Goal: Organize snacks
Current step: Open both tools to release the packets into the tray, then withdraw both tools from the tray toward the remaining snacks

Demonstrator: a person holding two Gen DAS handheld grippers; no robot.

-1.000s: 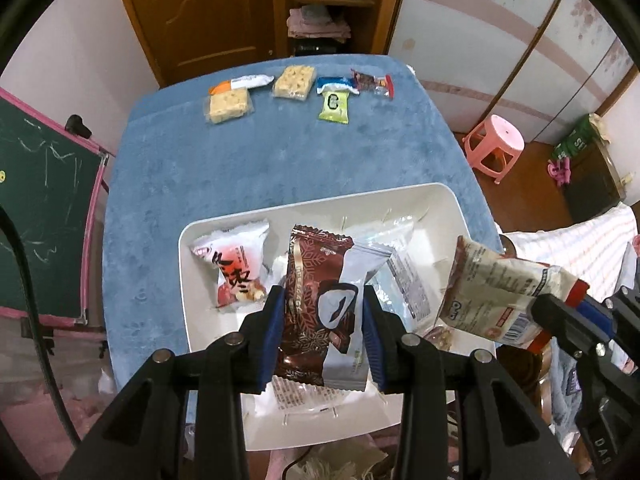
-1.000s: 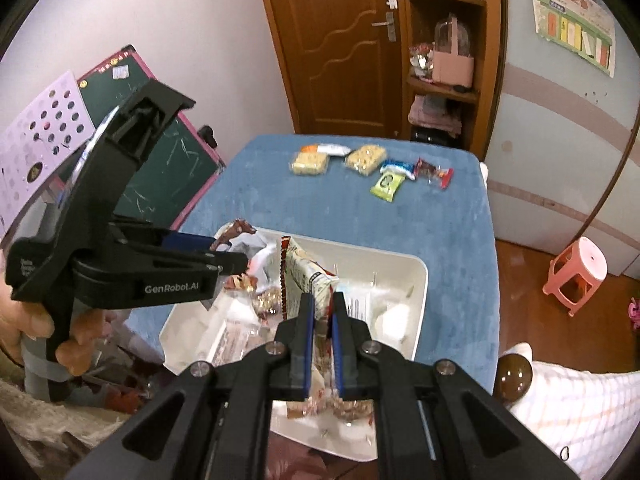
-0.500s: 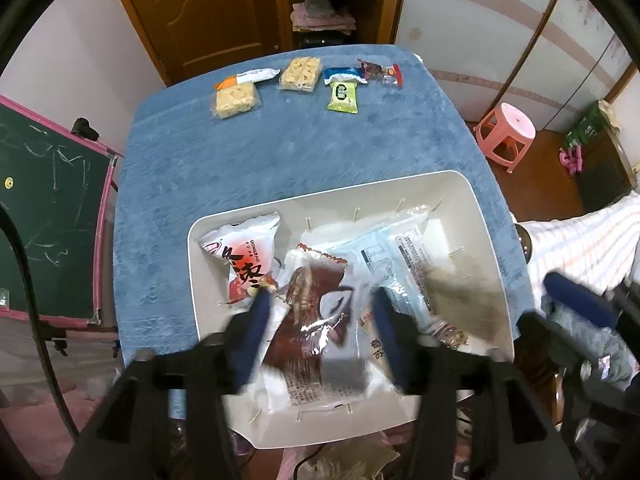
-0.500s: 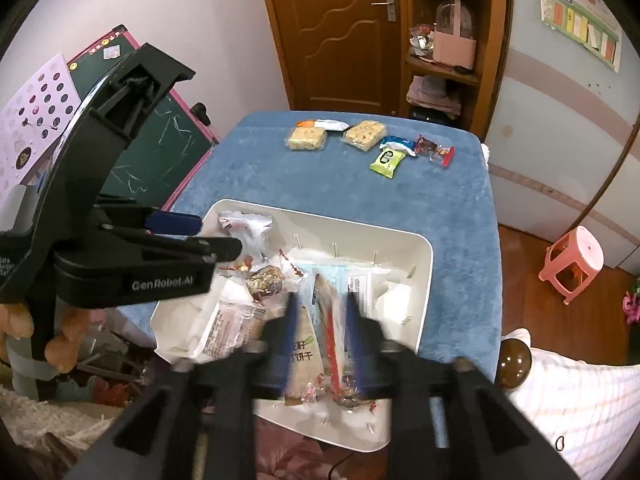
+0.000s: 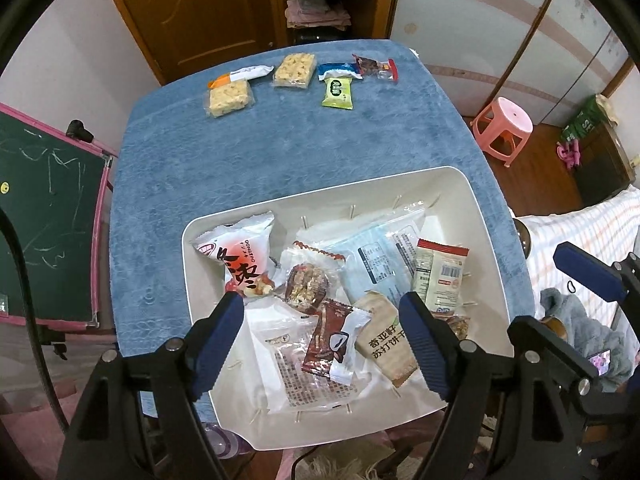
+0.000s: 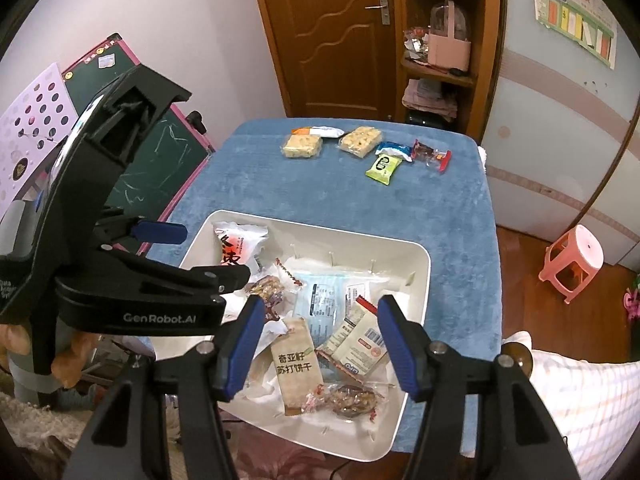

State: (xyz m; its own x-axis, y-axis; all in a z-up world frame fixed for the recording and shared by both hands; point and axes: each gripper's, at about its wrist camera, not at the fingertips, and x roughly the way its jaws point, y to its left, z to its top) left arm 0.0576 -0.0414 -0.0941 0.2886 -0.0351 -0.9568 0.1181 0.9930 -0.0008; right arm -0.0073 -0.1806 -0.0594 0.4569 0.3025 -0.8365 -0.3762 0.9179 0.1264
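Note:
A white tray point(image 5: 476, 208) sits near the front of the blue-covered table point(image 5: 280, 144), full of snack packets. My left gripper point(image 5: 320, 304) hangs above it with its jaws opening; a brown packet point(image 5: 332, 344) lies loose in the tray below them, touched by neither pad. My right gripper point(image 6: 318, 308) hovers over the tray point(image 6: 420, 276) too, jaws opening, above a tan cracker packet point(image 6: 298, 364) and a red-edged packet point(image 6: 356, 344) that lie free. Several snacks rest at the table's far edge, among them a green packet point(image 5: 338, 94) and a cracker pack point(image 5: 231, 98).
A green chalkboard with a pink frame point(image 5: 48, 216) leans at the table's left. A pink stool point(image 5: 504, 124) stands on the floor to the right. Behind the table are a wooden door point(image 6: 332, 36) and a shelf point(image 6: 440, 40). Bedding point(image 6: 580, 400) lies at the lower right.
Both grippers have opened. The brown packet dropped from the left jaws and the tan packet from the right jaws; both now lie in the tray.

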